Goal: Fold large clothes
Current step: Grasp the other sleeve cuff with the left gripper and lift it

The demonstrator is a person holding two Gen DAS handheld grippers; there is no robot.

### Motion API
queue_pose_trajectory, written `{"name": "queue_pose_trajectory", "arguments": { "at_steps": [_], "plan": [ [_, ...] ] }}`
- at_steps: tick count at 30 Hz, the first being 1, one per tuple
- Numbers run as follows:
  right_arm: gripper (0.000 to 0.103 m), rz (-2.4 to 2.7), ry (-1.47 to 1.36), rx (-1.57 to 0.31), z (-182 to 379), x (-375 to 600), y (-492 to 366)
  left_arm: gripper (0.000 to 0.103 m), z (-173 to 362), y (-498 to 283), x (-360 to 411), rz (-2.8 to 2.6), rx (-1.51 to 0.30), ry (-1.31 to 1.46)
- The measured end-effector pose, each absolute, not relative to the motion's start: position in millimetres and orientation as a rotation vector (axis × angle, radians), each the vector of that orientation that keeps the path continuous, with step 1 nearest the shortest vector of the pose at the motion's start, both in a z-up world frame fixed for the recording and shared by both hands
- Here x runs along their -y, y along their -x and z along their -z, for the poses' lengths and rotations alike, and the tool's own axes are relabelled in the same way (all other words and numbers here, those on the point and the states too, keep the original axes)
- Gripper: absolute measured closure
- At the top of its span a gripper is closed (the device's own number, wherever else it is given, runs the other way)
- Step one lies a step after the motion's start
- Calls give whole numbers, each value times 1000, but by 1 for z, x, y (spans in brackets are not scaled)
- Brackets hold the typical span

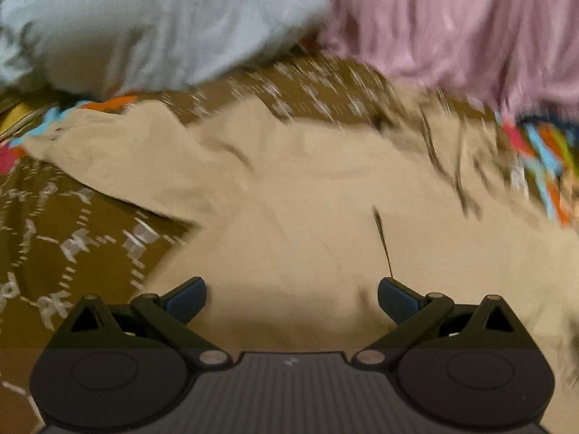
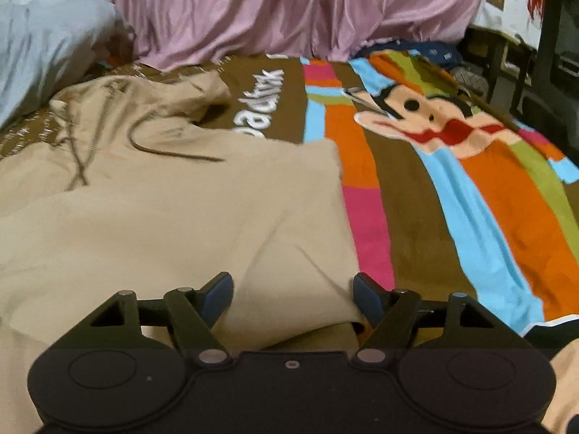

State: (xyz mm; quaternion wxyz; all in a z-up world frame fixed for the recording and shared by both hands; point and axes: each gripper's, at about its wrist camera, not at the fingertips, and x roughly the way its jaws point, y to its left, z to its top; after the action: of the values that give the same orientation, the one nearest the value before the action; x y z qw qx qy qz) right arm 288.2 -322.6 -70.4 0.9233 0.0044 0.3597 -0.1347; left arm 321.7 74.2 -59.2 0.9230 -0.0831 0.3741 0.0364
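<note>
A beige hoodie (image 1: 289, 188) lies spread on the bed; it also shows in the right wrist view (image 2: 163, 217), with its hood and dark drawstrings (image 2: 83, 144) at the far left. My left gripper (image 1: 291, 298) is open and empty, low over the hoodie's body. My right gripper (image 2: 293, 294) is open and empty over the hoodie's right edge, with a fold of the fabric between its spread fingers. The left wrist view is blurred by motion.
The bed has a brown blanket with bright stripes and a cartoon monkey (image 2: 434, 119). A light blue pillow (image 1: 152, 25) and a pink sheet (image 1: 452, 29) lie at the far side. Dark furniture (image 2: 542, 54) stands beyond the bed's right edge.
</note>
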Motion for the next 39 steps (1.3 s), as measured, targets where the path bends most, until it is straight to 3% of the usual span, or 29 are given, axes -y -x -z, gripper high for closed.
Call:
{"name": "queue_pose_trajectory", "arguments": {
  "at_steps": [4, 7, 13, 18, 29, 32, 33, 34, 35, 37, 39],
  "plan": [
    [4, 164, -81, -723, 43, 301, -257, 0, 27, -316, -140, -148, -728, 273],
    [1, 72, -128, -726, 26, 284, -230, 0, 19, -328, -203, -200, -719, 312],
    [1, -8, -107, -678, 29, 246, -174, 1, 19, -361, -326, -370, -677, 243],
    [1, 74, -80, -606, 54, 225, -155, 6, 39, -396, -420, -495, -662, 392],
    [1, 107, -52, -679, 78, 226, -167, 25, 70, -460, -462, -575, -670, 602],
    [1, 109, -47, -679, 79, 225, -167, 37, 75, -471, -462, -571, -677, 646],
    [1, 108, -48, -679, 79, 225, -167, 51, 77, -474, -462, -583, -683, 656],
    [1, 108, -49, -679, 79, 225, -167, 75, 78, -477, -463, -605, -696, 658],
    [1, 107, -51, -679, 79, 225, -167, 85, 79, -479, -462, -652, -715, 647],
    [1, 108, -49, -680, 79, 225, -167, 98, 74, -477, -459, -682, -696, 635],
    [1, 108, -50, -680, 79, 225, -167, 101, 63, -474, -451, -695, -660, 595]
  ]
}}
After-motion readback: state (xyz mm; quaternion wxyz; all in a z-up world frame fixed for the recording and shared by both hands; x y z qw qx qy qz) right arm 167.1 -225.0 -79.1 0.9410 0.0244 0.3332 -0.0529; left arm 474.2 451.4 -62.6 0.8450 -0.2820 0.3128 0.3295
